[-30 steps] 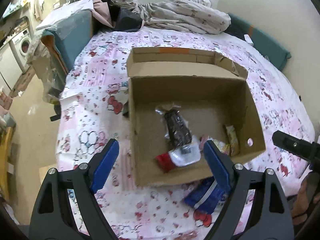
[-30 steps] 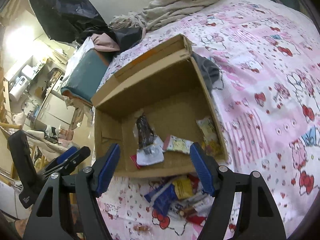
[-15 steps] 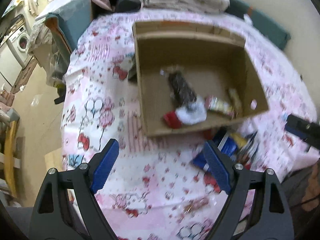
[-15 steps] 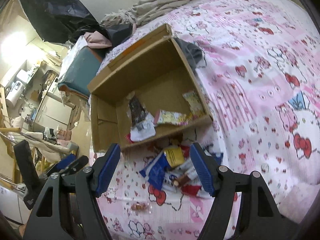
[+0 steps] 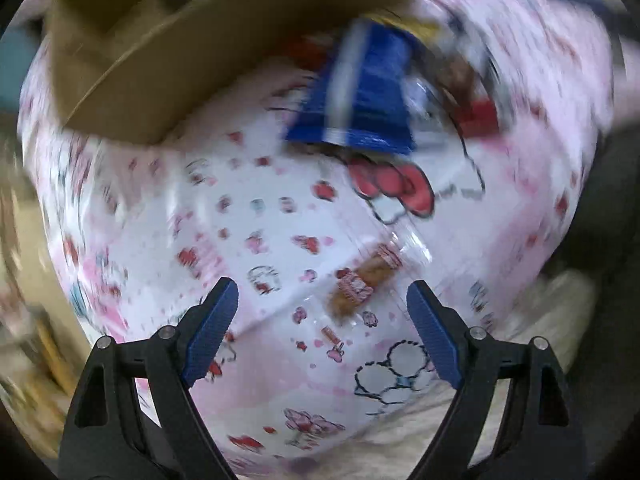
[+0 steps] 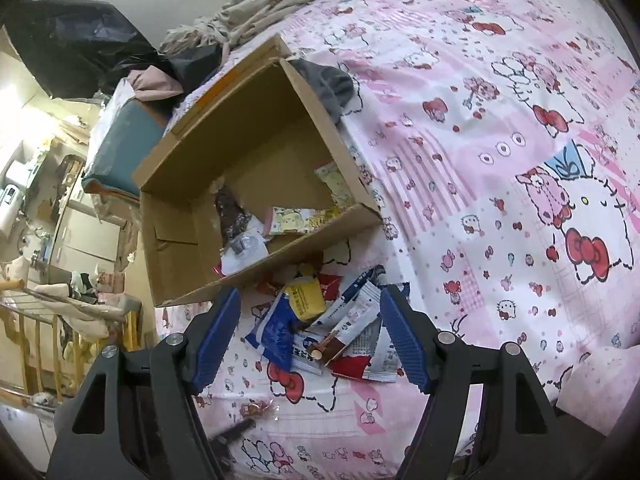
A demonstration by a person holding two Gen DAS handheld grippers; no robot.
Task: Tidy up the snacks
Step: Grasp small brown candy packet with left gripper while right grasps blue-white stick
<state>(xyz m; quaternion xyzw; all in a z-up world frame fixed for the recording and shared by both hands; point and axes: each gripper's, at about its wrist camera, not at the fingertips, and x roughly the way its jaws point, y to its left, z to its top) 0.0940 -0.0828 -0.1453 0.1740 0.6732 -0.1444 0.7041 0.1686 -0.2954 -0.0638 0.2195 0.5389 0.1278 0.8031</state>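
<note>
An open cardboard box [image 6: 256, 148] lies on the pink patterned bedspread [image 6: 500, 168] with several snack packets inside. A pile of loose snacks [image 6: 328, 320] lies just in front of the box, led by a blue packet [image 6: 276, 332] that also shows in the left wrist view [image 5: 360, 96]. A small clear-wrapped brown snack [image 5: 360, 280] lies apart from the pile, also in the right wrist view [image 6: 256, 408]. My left gripper [image 5: 322, 324] is open and empty, low over that small snack. My right gripper [image 6: 310, 336] is open and empty above the pile.
A grey cloth [image 6: 332, 84] lies behind the box. Crumpled bedding [image 6: 280, 4] and a black bag [image 6: 80, 44] are at the far end. The bed's left edge drops to a cluttered floor with a wooden rack [image 6: 48, 320].
My left gripper has dropped fast toward the bed in front of the box, now close over the small wrapped snack; its view is blurred. My right gripper has drawn back slightly, over the pile.
</note>
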